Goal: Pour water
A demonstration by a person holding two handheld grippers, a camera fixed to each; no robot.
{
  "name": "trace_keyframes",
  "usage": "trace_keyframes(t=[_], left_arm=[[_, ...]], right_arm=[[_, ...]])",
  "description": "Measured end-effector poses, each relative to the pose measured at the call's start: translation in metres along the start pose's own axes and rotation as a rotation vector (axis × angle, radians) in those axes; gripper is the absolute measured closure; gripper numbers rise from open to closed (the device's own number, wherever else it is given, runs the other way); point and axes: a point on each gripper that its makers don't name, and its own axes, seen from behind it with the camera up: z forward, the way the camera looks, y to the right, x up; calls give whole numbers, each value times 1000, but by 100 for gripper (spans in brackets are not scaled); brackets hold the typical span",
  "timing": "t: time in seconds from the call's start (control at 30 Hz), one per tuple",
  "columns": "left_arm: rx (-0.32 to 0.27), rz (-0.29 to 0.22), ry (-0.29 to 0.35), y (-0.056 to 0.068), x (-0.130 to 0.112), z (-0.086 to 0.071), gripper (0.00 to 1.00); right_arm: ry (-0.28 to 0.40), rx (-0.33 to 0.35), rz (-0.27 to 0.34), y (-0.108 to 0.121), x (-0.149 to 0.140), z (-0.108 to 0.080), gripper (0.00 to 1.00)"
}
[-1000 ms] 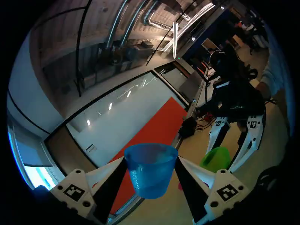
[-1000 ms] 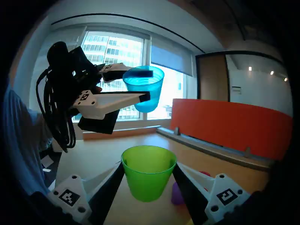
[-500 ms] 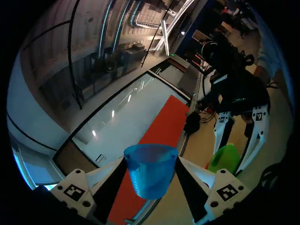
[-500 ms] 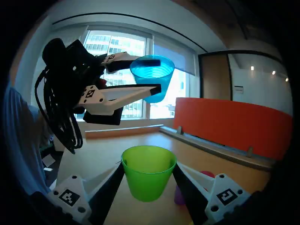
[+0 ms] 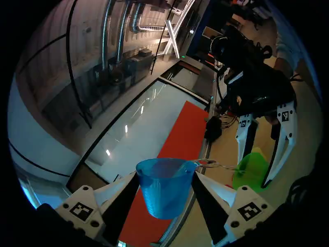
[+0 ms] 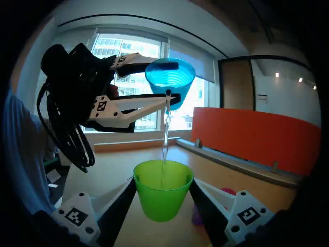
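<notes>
Left gripper [image 5: 165, 179] fingers clamped on tipped blue cup [image 5: 164, 195], water stream [image 6: 166, 123] falling into green cup [image 6: 163, 199], pinched between right gripper [image 6: 163, 185] fingers

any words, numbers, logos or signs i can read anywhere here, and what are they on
No text here is readable.
Marker squares on the left gripper and right gripper: black-and-white patterns, no letters.
Wall plate beside the wooden door: too small to read.
Blue cup: ridge lines on its side, no digits legible.
Green cup: plain, no print visible.
</notes>
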Motion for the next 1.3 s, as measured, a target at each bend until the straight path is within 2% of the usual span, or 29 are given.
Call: trace_keyframes(t=[0.9,1.3], left_arm=[[30,129,14,-9,13,2,14],[24,189,12,-9,17,3,14]], right_arm=[[6,-6,-17,2,3,-5,10],[9,-7,-24,2,4,-5,10]])
